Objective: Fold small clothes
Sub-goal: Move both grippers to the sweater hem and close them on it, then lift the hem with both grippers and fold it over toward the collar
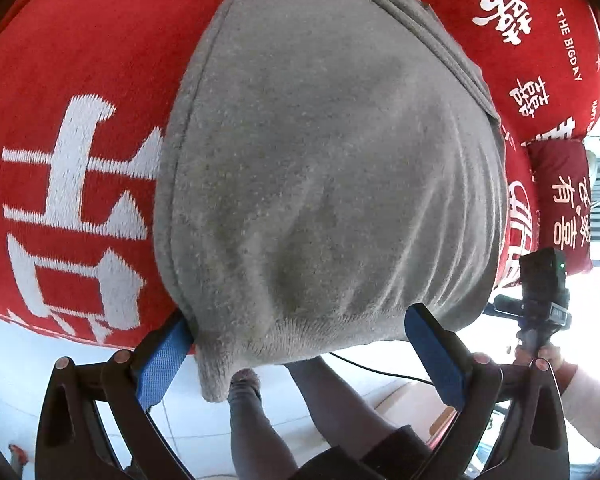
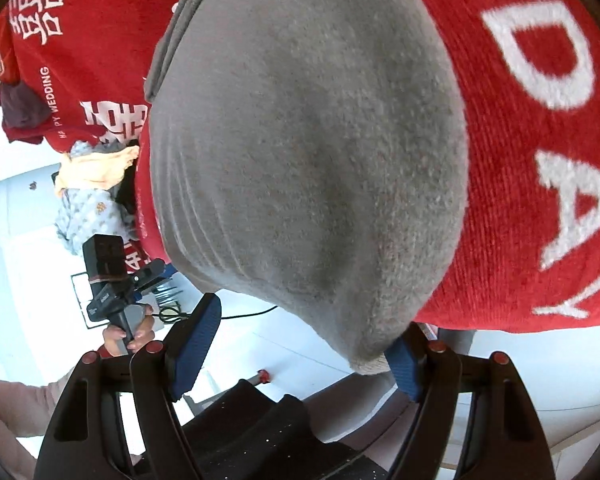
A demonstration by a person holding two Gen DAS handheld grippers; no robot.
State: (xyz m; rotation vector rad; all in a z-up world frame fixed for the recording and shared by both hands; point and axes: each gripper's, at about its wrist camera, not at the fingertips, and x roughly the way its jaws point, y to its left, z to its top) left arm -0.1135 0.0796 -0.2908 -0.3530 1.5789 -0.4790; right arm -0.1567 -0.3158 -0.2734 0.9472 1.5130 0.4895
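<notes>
Left wrist view showed the grey garment spread over the red cloth with white lettering, its near hem drooping over that cloth's near edge. Left gripper stood at that hem with its jaws spread, blue pads on either side of the hem's hanging corner and pinching nothing. Past the garment's right side, the right gripper was visible in a hand.

Right wrist view: right gripper likewise spread wide at the garment's near edge; one pad lay just beside the drooping corner, but I saw no grip. A heap of other small clothes sat off the garment's left side, at the red cloth's edge.

Judgement: garment laid out, apparently flat, no fold clearly made yet. Left to do: grip the hem, fold, then the heap.
</notes>
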